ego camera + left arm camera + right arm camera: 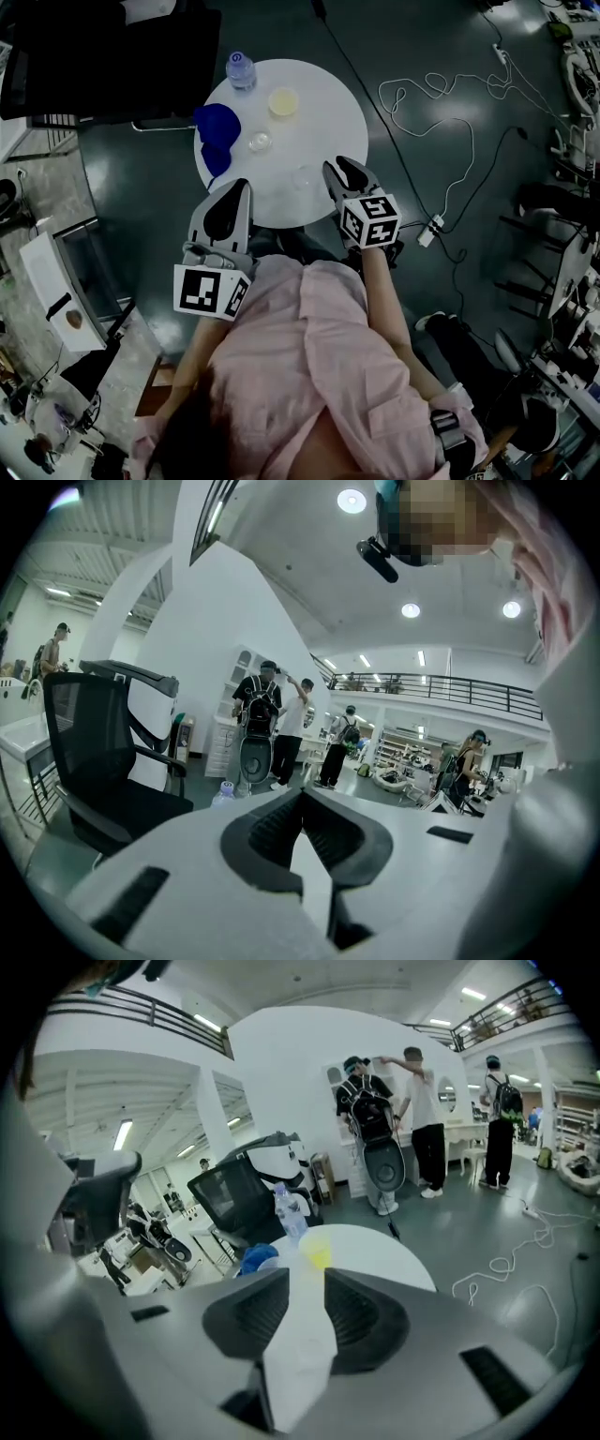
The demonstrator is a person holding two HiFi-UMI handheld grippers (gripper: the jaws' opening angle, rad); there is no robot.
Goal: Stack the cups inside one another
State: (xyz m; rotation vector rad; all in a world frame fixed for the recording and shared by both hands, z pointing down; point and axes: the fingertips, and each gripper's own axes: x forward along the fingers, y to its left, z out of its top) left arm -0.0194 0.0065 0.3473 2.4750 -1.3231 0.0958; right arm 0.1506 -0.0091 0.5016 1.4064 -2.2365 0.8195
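Round white tabletop [328,103] on a dark floor. A yellow cup [283,101] stands by the far edge, a clear cup [260,142] toward the centre, and a second clear cup [305,178] by the near edge. The right gripper [342,172] has its jaws partly apart and empty. The left gripper [234,192] has its jaws together and empty. The right jaws should probably straddle the nearest rim squarely and close gently.

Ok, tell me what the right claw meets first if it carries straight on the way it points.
Likely the white table top, which shows between the jaws of the right claw; the yellow cup stands further on. Depth is unclear.
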